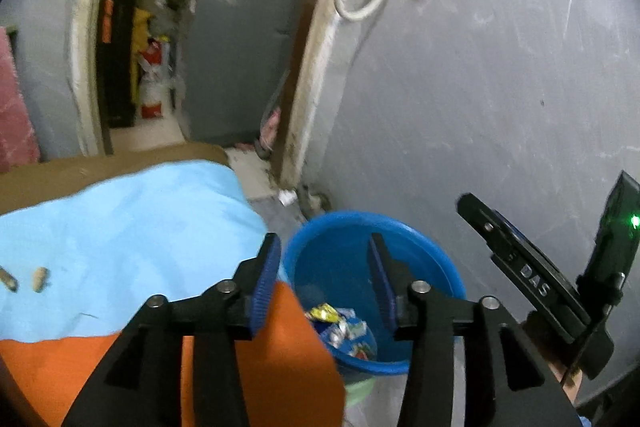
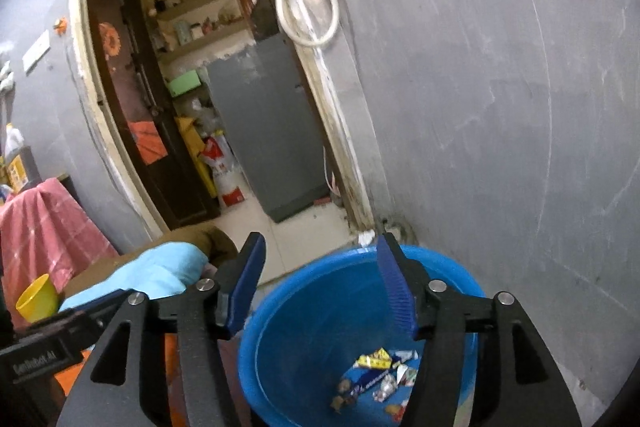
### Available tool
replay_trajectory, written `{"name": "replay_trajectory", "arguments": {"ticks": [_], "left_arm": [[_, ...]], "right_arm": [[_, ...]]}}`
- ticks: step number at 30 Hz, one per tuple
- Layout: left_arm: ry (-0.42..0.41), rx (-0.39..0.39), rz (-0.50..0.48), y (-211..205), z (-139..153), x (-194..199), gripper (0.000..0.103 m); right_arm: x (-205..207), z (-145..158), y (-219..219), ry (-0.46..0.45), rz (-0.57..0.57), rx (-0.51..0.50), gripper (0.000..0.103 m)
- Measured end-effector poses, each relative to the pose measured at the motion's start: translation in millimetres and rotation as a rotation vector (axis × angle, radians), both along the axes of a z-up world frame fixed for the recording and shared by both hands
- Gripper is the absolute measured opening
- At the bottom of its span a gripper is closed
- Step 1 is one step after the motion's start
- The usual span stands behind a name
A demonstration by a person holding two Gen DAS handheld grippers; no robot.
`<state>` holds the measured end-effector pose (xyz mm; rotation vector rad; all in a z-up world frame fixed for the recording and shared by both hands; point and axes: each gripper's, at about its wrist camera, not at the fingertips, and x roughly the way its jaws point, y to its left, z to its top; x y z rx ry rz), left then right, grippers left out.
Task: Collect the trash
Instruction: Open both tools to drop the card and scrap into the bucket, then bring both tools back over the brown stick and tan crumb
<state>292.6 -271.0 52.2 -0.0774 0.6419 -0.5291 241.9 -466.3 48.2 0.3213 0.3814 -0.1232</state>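
A blue plastic bucket (image 1: 416,259) stands on the floor against the grey wall; it also shows in the right wrist view (image 2: 304,311). Several candy wrappers (image 1: 340,327) lie at its bottom, also seen from the right (image 2: 380,371). My left gripper (image 1: 324,275) is open and empty, above the bucket's left rim. My right gripper (image 2: 320,287) is open and empty, over the bucket's mouth; it shows at the right of the left wrist view (image 1: 532,267). Two small brown pieces (image 1: 24,279) lie on the light blue cloth (image 1: 120,227).
An orange cloth (image 1: 280,355) lies beside the blue one on a brown surface (image 1: 100,163). A yellow cup (image 2: 38,297) and a pink cloth (image 2: 40,227) stand at the left. A doorway (image 2: 240,107) leads to a room with a grey cabinet (image 2: 272,131).
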Motion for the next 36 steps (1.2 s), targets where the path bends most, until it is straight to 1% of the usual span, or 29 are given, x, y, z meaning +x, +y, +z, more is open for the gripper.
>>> {"name": "replay_trajectory", "arguments": {"ticks": [1,2,4,8,9,12,14,16,17,19,20,25,31,36], "left_arm": [[-0.029,-0.012,0.019,7.3,4.2,-2.8,0.046],[-0.053,-0.020,0.034,13.6,8.1,-5.5,0.048],[-0.108,-0.037,0.078,28.1,17.2,-11.0,0.055],[-0.193,-0.045,0.162,53.4,32.8,-19.4,0.061],[-0.209,-0.046,0.182,60.4,36.0,-20.9,0.064],[-0.257,-0.046,0.253,80.2,43.2,-27.9,0.081],[-0.288,-0.045,0.301,94.1,46.7,-32.0,0.081],[-0.304,-0.037,0.332,104.7,47.3,-36.4,0.082],[-0.310,-0.029,0.352,110.5,47.3,-37.7,0.084],[-0.326,-0.013,0.407,122.9,46.2,-40.7,0.098],[-0.343,-0.011,0.442,132.0,45.9,-44.3,0.099],[-0.399,-0.008,0.535,173.7,43.8,-61.5,0.101],[-0.403,0.002,0.610,211.3,36.3,-70.5,0.101],[-0.407,0.035,0.647,236.1,29.7,-76.0,0.101]], "right_arm": [[-0.5,1.9,1.8,-0.013,0.000,-0.008,0.069],[-4.3,5.9,5.9,-0.045,0.001,-0.021,0.073],[-8.8,13.4,13.5,-0.095,0.005,-0.050,0.075],[-18.3,23.1,28.0,-0.188,0.012,-0.095,0.084],[-21.0,26.1,32.9,-0.217,0.018,-0.102,0.085],[-24.1,33.6,47.6,-0.275,0.036,-0.130,0.090],[-26.0,37.7,59.4,-0.311,0.052,-0.148,0.099],[-28.5,41.6,72.1,-0.348,0.079,-0.159,0.103],[-28.4,43.4,78.9,-0.363,0.092,-0.165,0.103],[-29.4,45.8,92.2,-0.393,0.110,-0.170,0.103],[-29.5,47.4,98.6,-0.409,0.125,-0.170,0.103],[-31.2,50.6,129.2,-0.472,0.173,-0.193,0.103],[-30.5,52.1,160.8,-0.525,0.240,-0.208,0.103],[-31.0,52.9,186.8,-0.550,0.288,-0.242,0.103]]}}
